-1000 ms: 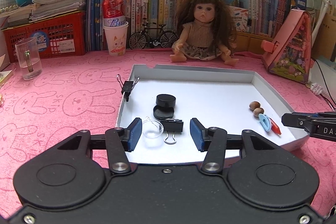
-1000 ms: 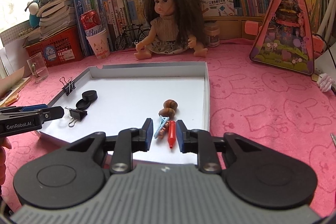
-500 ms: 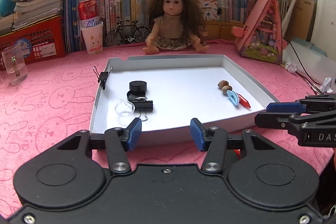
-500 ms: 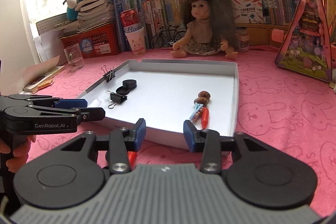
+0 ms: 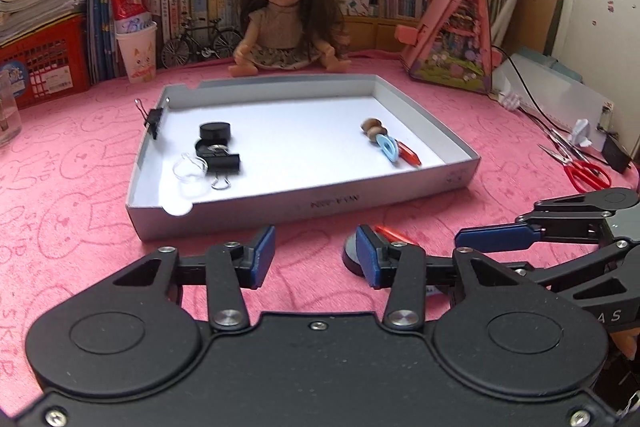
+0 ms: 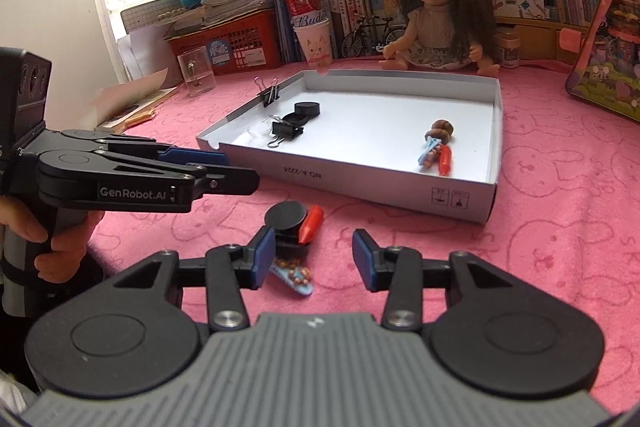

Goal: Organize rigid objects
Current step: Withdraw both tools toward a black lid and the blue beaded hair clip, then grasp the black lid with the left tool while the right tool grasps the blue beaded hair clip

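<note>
1. The pink tablecloth (image 5: 500,147) with rabbit outlines covers the whole surface under both views.
2. A shallow white box tray (image 5: 304,205) sits at twelve o'clock from both grippers, beyond their fingertips.
3. The left gripper (image 5: 315,254) hovers over bare cloth short of the tray's near wall; its jaws are closing with nothing between them.
4. The right gripper (image 6: 314,259) hangs over the cloth with its jaws apart and empty; in the left wrist view it enters at three o'clock.
5. In the right wrist view, a hand (image 6: 52,247) grips the left gripper's handle at nine o'clock.
6. Inside the tray at its ten o'clock side lie a black round lid (image 5: 215,131), a black binder clip (image 5: 221,163) and a clear small dish (image 5: 190,169), close together; a second binder clip (image 5: 154,117) is clamped on the tray's left wall.
7. At the tray's three o'clock side lie brown nuts (image 5: 371,127), a blue clip (image 5: 387,145) and a red piece (image 5: 409,154), touching in a row.
8. On the cloth just ahead of the right gripper's left finger lie a black disc (image 6: 286,215), a red crayon-like piece (image 6: 311,223) and a blue beaded clip (image 6: 292,277).
</note>
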A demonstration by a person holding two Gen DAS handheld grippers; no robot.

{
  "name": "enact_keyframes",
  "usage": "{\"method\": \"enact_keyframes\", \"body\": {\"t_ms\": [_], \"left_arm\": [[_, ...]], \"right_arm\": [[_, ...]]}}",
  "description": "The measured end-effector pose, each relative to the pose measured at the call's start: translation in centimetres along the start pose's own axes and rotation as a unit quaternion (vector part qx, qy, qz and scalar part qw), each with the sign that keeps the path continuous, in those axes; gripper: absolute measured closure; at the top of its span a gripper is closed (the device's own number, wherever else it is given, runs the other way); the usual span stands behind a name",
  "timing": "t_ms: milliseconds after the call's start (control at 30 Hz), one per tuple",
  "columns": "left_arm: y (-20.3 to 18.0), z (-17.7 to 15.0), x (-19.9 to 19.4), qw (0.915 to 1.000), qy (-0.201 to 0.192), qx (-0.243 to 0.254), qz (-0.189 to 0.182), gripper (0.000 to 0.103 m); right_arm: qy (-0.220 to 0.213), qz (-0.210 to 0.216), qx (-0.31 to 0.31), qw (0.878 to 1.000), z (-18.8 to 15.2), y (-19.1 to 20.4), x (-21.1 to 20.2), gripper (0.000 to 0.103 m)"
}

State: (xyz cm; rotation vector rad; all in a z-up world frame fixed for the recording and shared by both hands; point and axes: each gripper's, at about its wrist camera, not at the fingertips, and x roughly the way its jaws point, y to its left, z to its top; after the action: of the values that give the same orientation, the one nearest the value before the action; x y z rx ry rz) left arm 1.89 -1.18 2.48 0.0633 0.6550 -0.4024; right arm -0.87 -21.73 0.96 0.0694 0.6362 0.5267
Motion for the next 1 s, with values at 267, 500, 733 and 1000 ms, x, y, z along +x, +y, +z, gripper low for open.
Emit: {"method": "enact_keyframes", "body": {"t_ms": [267,500,733,1000], "left_arm": [[-0.9,-0.8,0.2,0.9996,0.016,0.007,-0.022,0.070],[-1.0,-0.9,0.7,0.9995,0.021,0.004,-0.023,0.070],[-1.0,-0.9,1.1,0.9995,0.022,0.002,-0.024,0.070],[-1.6,-0.8,1.8,0.9994,0.021,0.002,-0.027,0.070]], "right_arm": [[0.021,0.023,-0.007,0.999,-0.7,1.1,0.9,0.061],[0.018,0.014,-0.021,1.000,-0.5,1.6,1.7,0.062],[0.015,-0.006,-0.033,0.999,-0.6,1.8,1.4,0.069],[0.006,-0.057,-0.027,0.998,-0.8,0.3,0.0,0.069]]}}
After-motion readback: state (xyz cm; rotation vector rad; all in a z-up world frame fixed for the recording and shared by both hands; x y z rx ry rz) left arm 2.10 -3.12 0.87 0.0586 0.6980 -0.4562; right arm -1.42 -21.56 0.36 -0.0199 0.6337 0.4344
